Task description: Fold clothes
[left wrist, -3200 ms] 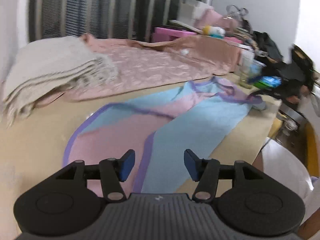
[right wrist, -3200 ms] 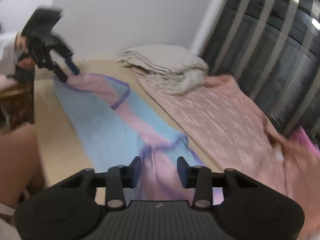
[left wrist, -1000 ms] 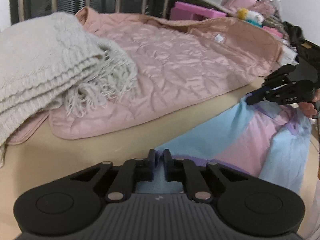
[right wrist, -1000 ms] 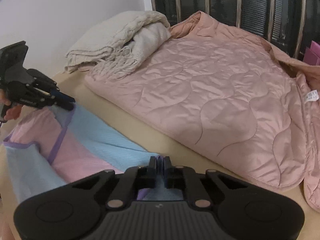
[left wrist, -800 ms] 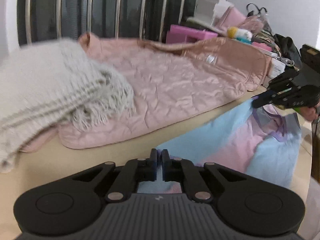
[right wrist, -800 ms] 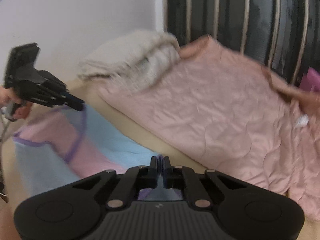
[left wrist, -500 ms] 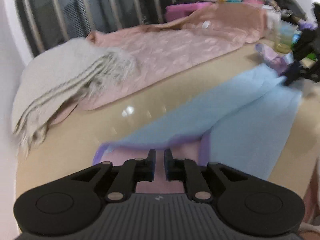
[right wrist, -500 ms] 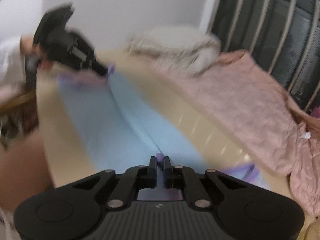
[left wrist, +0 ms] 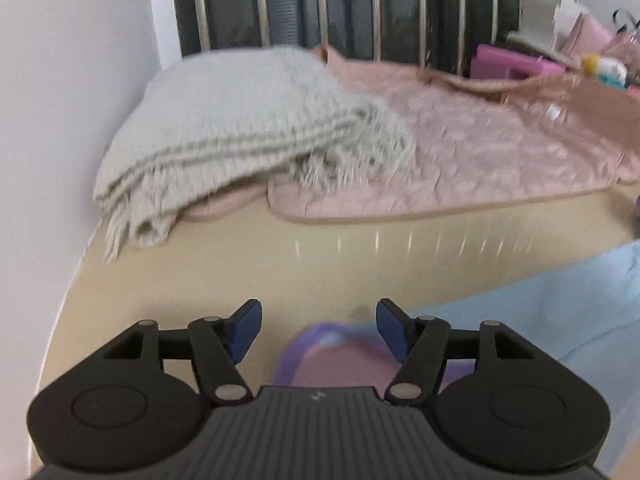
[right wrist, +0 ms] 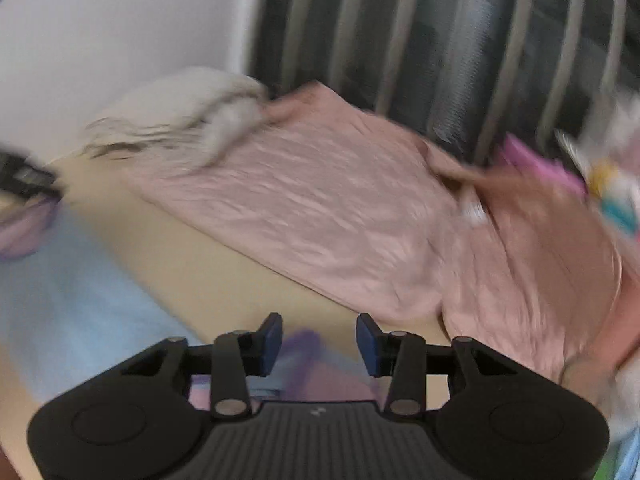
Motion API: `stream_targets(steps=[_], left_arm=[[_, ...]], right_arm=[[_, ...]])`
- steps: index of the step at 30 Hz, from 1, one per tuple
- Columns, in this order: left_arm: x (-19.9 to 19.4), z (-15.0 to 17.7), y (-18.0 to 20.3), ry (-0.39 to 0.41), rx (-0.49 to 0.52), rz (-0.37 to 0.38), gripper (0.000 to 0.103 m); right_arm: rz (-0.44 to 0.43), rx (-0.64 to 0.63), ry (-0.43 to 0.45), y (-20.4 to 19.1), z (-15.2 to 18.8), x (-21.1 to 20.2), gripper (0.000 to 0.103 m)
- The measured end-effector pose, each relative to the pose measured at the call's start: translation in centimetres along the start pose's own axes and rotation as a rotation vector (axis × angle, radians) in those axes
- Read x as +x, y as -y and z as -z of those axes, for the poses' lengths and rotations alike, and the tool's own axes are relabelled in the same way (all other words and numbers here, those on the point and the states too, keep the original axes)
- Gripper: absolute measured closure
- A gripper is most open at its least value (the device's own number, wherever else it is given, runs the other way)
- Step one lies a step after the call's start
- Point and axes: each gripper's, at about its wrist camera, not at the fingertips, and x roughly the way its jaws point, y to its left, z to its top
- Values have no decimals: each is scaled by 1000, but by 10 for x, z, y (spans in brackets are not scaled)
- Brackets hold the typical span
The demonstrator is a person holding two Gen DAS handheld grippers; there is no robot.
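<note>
A light blue and pink garment with purple trim [left wrist: 540, 320] lies folded along the near edge of the beige table [left wrist: 280, 264]. My left gripper [left wrist: 318, 330] is open just above its purple-edged end, holding nothing. In the right wrist view the same garment [right wrist: 72, 304] stretches away to the left, and my right gripper [right wrist: 319, 344] is open over its other purple-trimmed end [right wrist: 308, 344]. The left gripper shows as a dark blur at the far left of the right wrist view [right wrist: 24, 178]. Both views are motion-blurred.
A folded grey fringed blanket [left wrist: 240, 136] and a pink quilted cover [left wrist: 480, 152] lie at the back of the table, also in the right wrist view [right wrist: 320, 208]. Dark slatted panels stand behind. Pink boxes and clutter [left wrist: 560, 56] sit at the back right.
Both grippers held the garment's ends shut, carried them toward the near edge, folding it over, then opened and let go. The garment now lies flat below them.
</note>
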Motion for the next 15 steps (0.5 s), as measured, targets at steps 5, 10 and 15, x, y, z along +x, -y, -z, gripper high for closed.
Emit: stream_targets(steps=[5,10,15], left_arm=[[-12,21,0,1,-29,-53,36],[-25,29,-4,-30,-96,-94,36],[-33,36,-6,-42,-115,-118,36]], right_arm=[[-26,90,-82,11,12,25,97],[50,137,61,9,31,-16,98],[106,165,144,1,75,-70,98]])
